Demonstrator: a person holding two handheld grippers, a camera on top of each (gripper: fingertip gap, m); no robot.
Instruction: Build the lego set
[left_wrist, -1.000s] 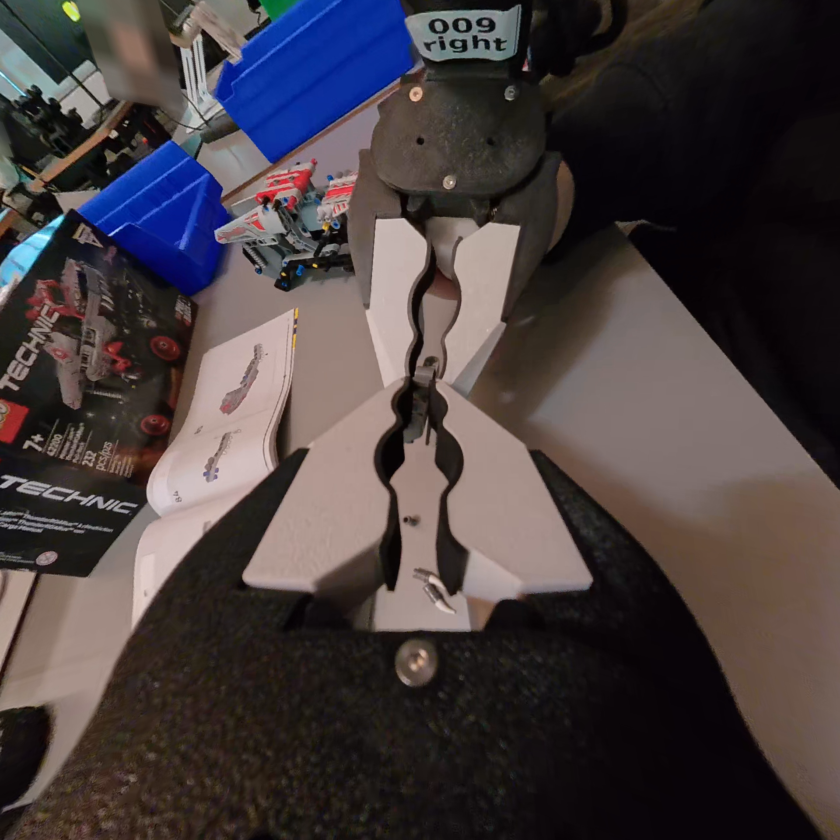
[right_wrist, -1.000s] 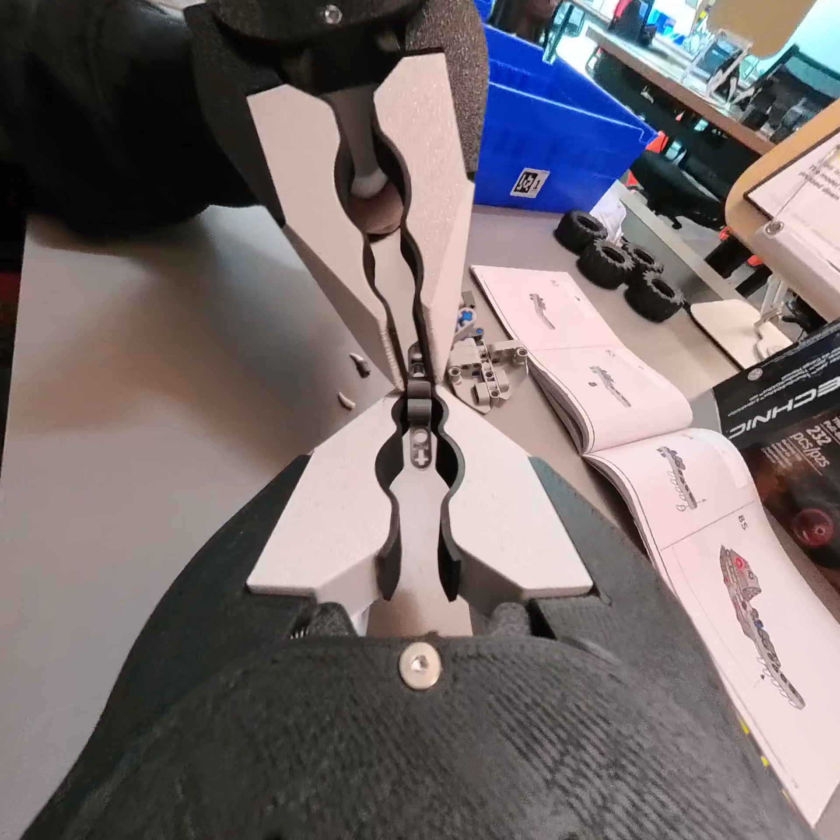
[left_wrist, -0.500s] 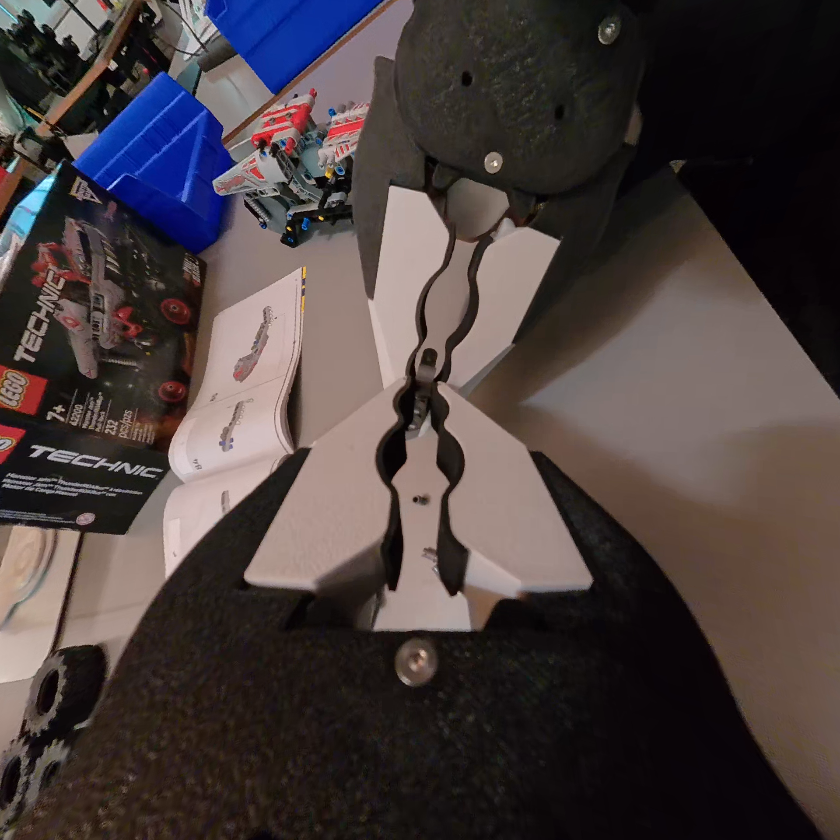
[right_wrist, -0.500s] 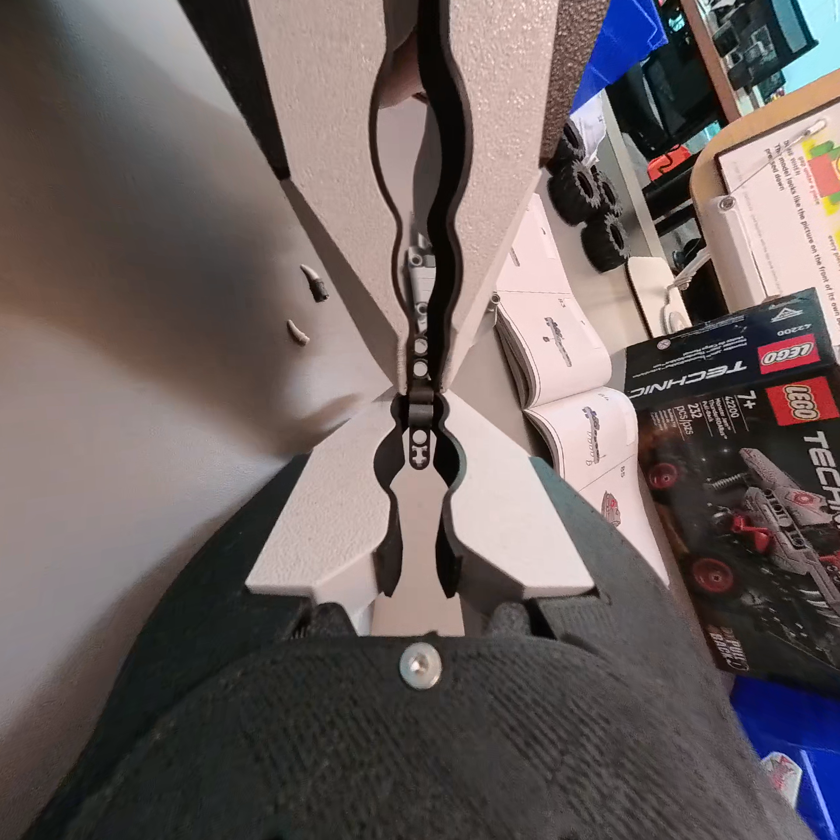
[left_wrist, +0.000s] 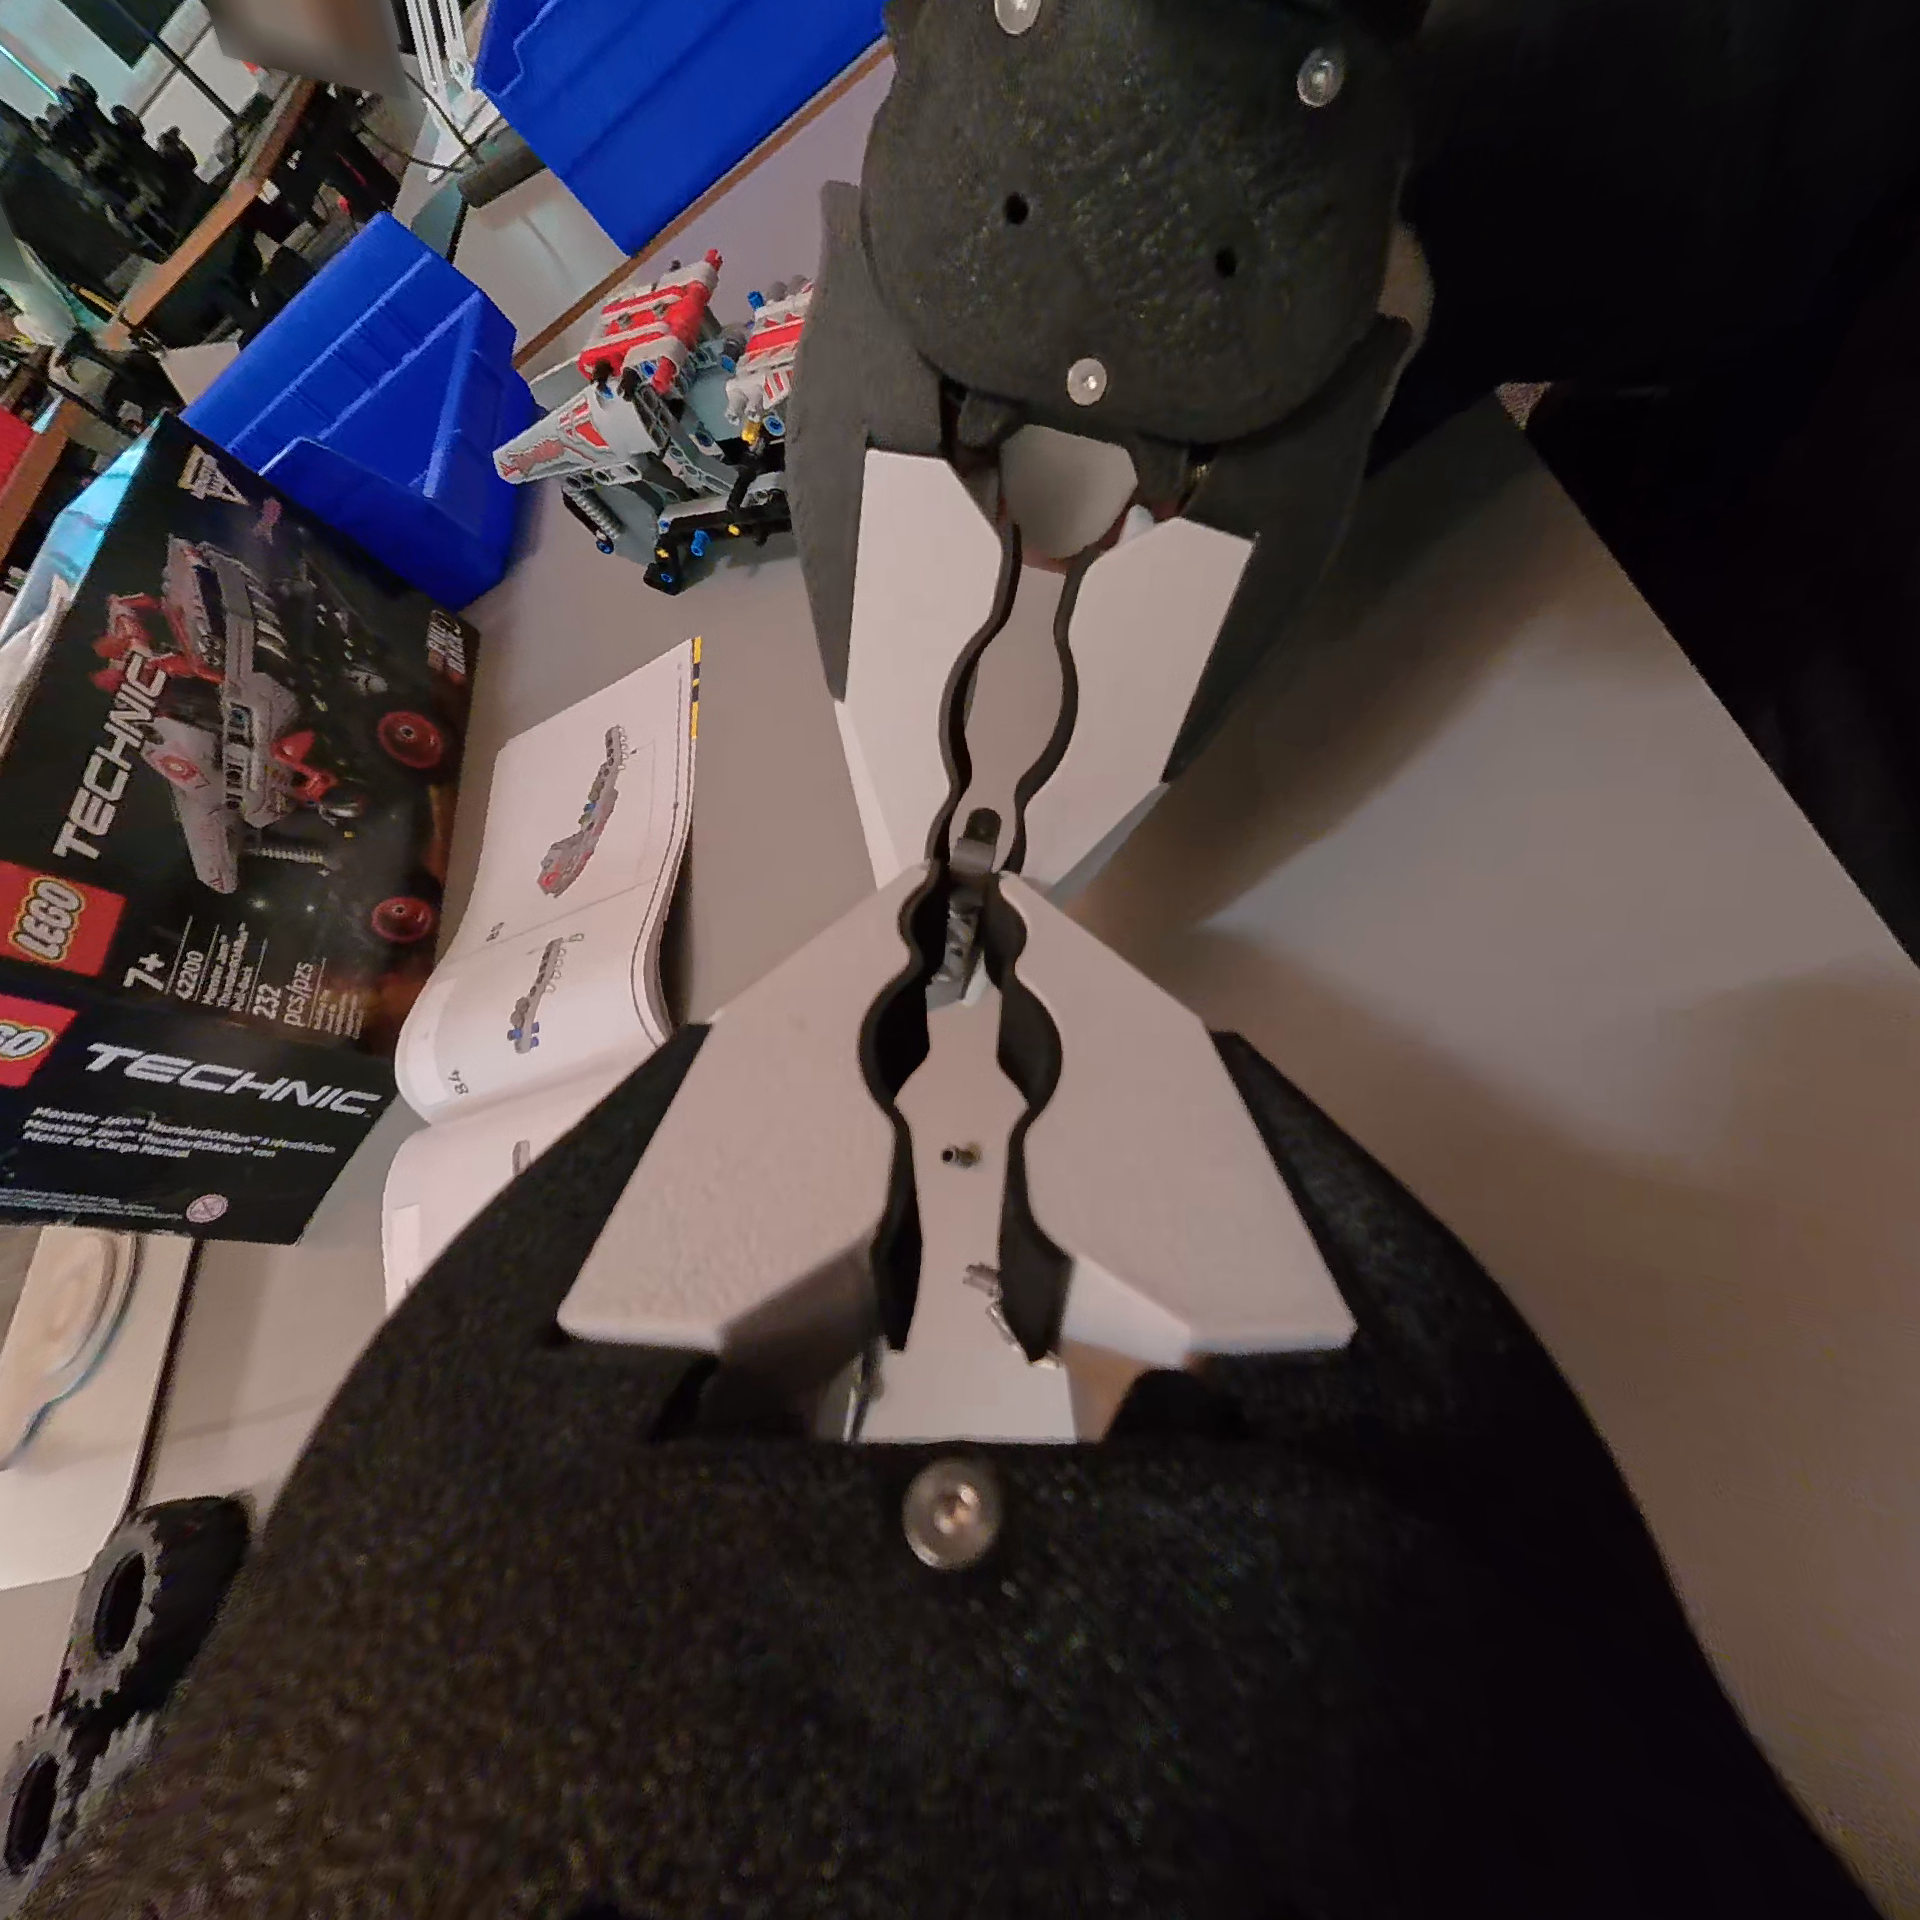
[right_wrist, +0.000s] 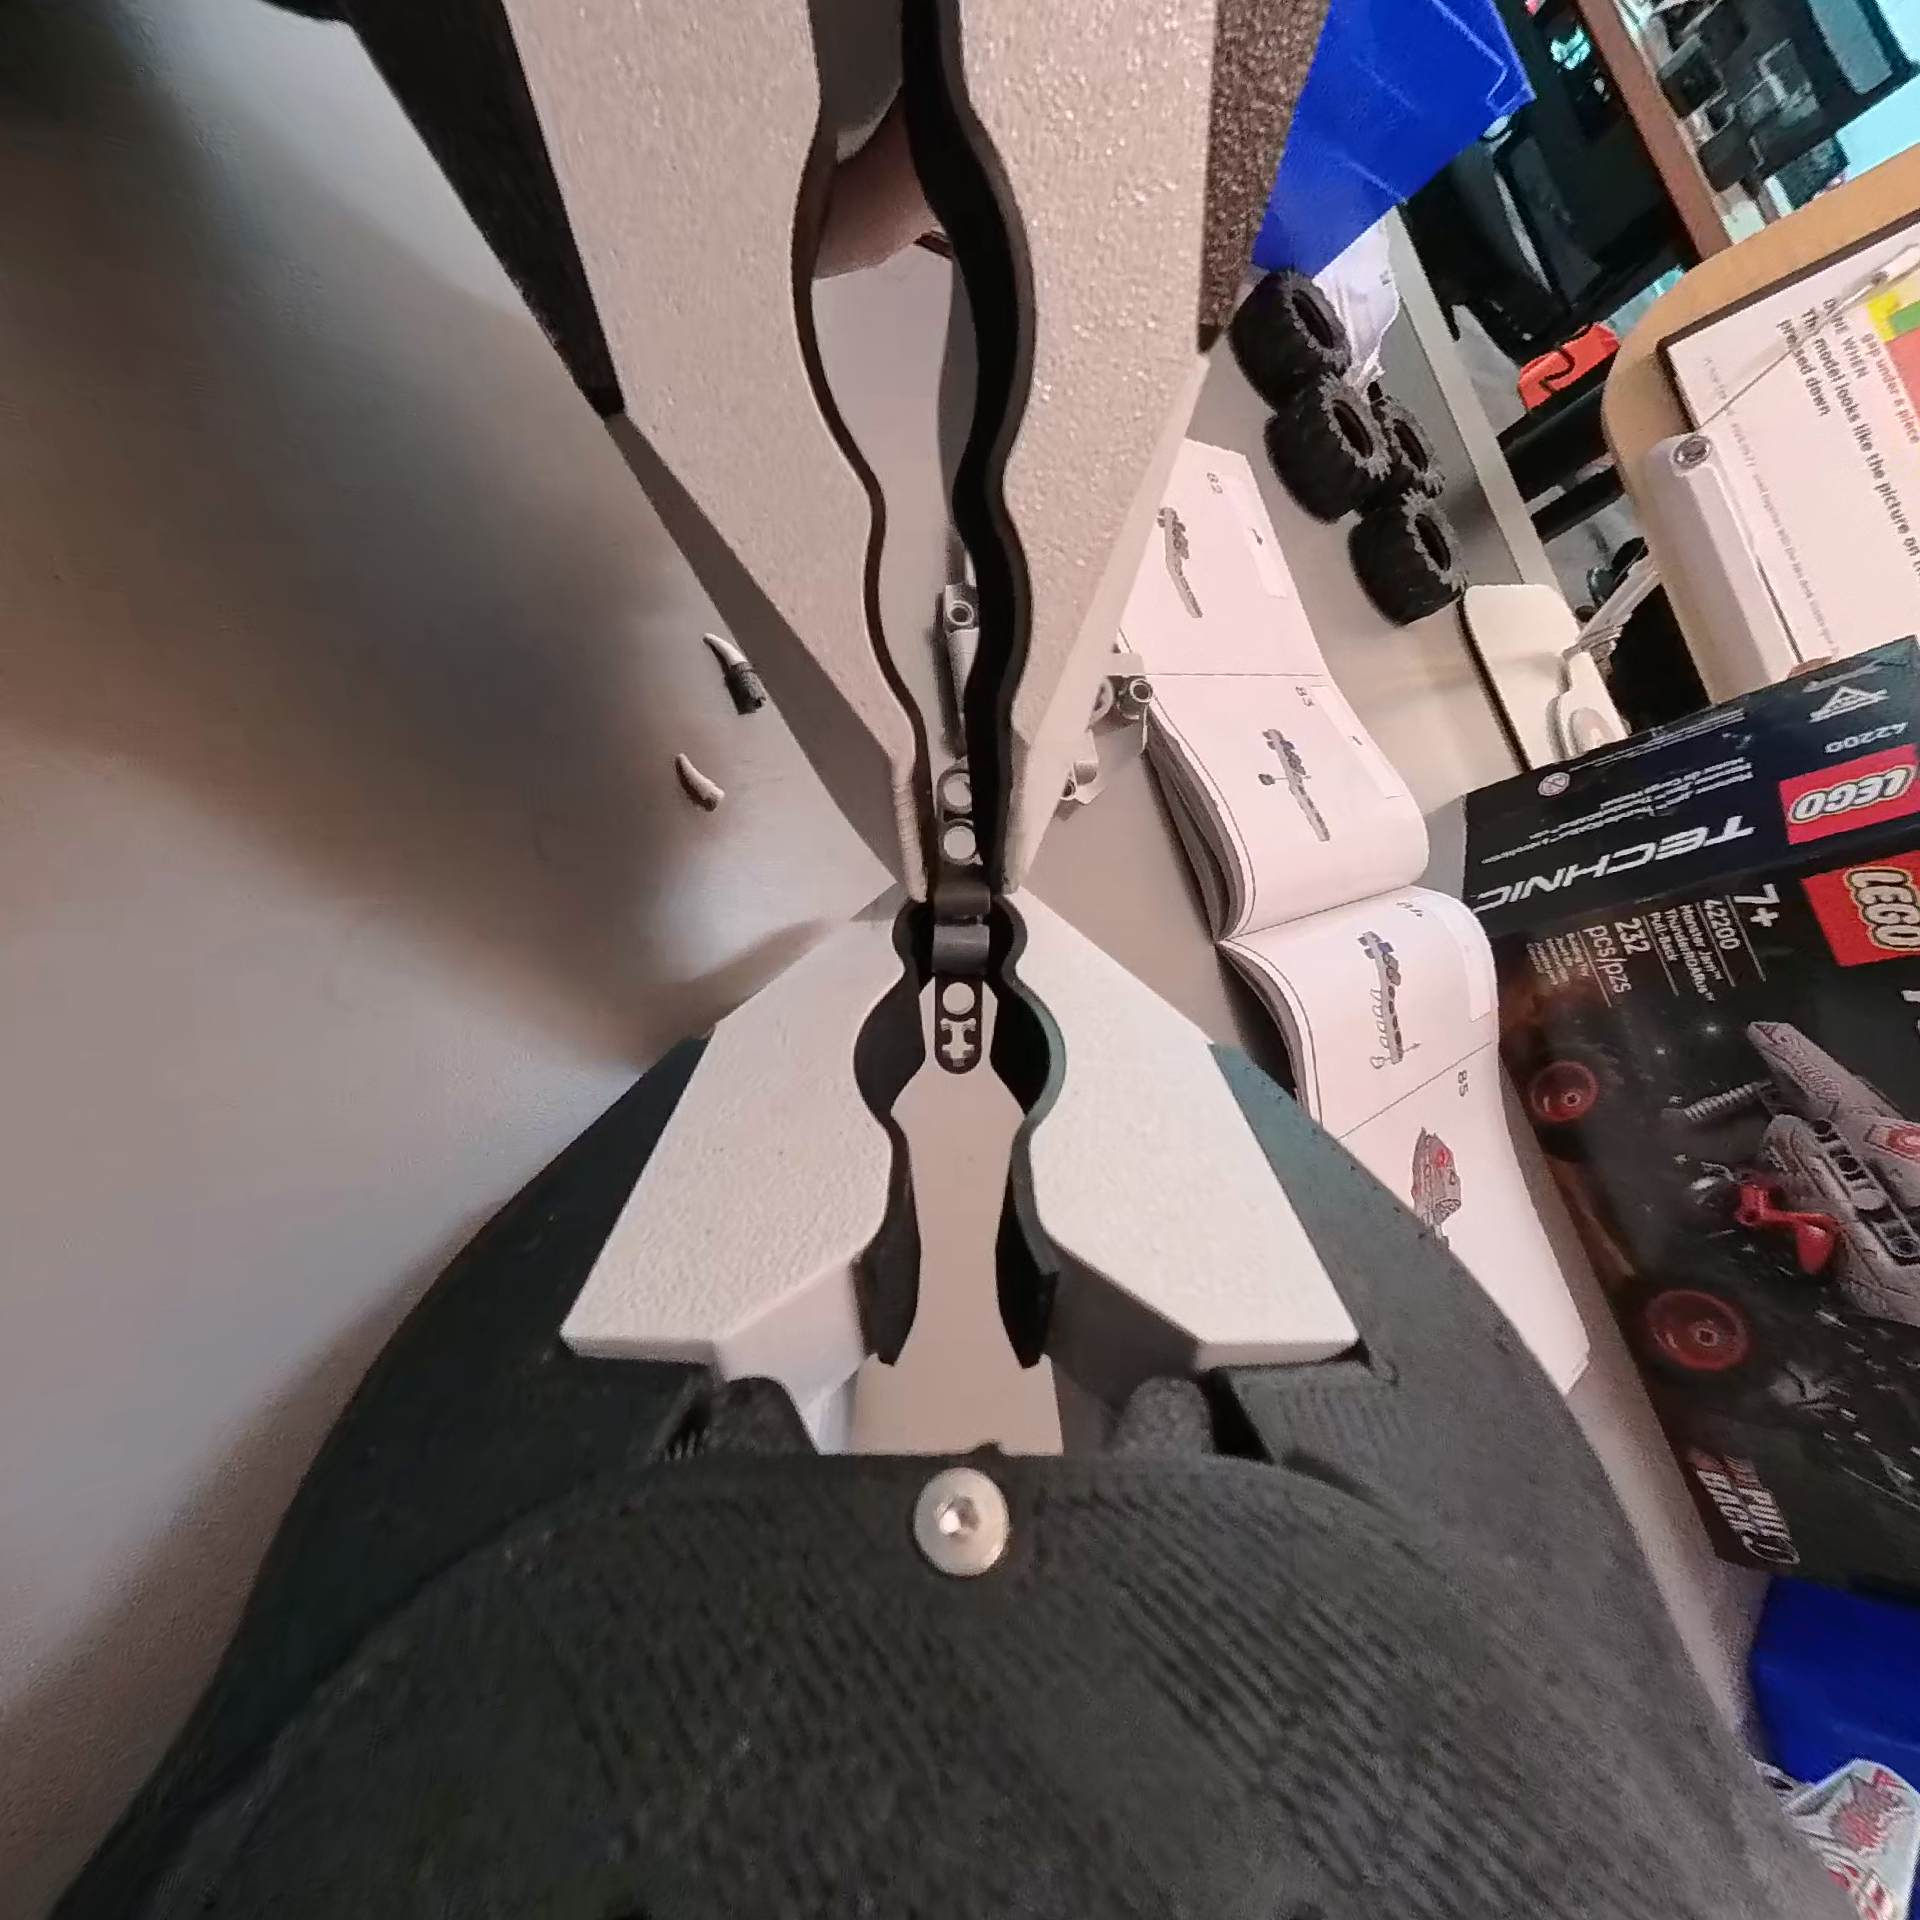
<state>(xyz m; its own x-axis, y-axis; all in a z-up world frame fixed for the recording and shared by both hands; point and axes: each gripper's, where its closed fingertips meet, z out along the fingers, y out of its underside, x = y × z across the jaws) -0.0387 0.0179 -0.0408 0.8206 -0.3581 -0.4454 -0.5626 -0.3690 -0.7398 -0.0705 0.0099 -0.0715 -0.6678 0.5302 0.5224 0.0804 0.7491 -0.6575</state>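
My left gripper (left_wrist: 966, 883) is shut on a small light grey Technic piece (left_wrist: 961, 951), held above the grey table (left_wrist: 1507, 987). My right gripper (right_wrist: 956, 925) is shut on a dark grey Technic beam (right_wrist: 956, 1023). The two grippers meet tip to tip, and the dark piece touches the light grey piece (right_wrist: 956, 821) end to end. In the left wrist view the right gripper (left_wrist: 982, 831) comes in from above. In the right wrist view the left gripper (right_wrist: 956, 862) comes in from above. The partly built red and grey model (left_wrist: 665, 416) stands at the back.
An open instruction booklet (left_wrist: 582, 883) and the set's box (left_wrist: 208, 831) lie to the left; both show in the right wrist view (right_wrist: 1299, 810) (right_wrist: 1714, 1039). Blue bins (left_wrist: 384, 395) stand behind. Black tyres (right_wrist: 1351, 436) and two small tooth pieces (right_wrist: 727, 686) lie on the table. The tips of both grippers are at nearly the same place.
Both grippers have tilted and swung while staying tip to tip, so the right gripper now looms higher over the left. Both stay shut on their pieces, which stay pressed together.
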